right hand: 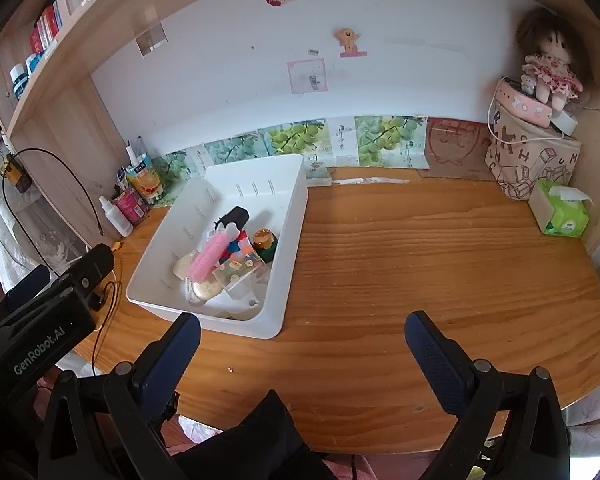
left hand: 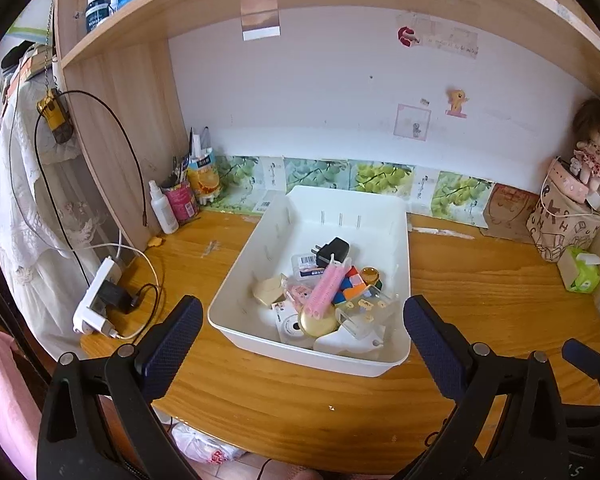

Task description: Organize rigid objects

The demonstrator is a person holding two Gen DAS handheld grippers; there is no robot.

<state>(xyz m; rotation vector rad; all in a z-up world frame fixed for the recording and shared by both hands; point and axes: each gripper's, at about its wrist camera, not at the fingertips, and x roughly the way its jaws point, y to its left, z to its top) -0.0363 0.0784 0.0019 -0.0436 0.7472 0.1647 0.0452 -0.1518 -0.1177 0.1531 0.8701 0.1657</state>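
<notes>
A white plastic bin sits on the wooden desk. Inside it lie several small objects: a black charger plug, a pink comb-like piece, a colourful cube, a gold round lid, a clear box with stickers and a green jar with an amber lid. My left gripper hangs open just in front of the bin's near edge, nothing between its fingers. My right gripper is open over bare desk, right of the bin's near corner.
At the back left stand a white spray bottle, a pink pen cup and an orange carton. A power strip with cables lies at the desk's left edge. A printed fabric box with a doll and green tissue pack fill the right corner.
</notes>
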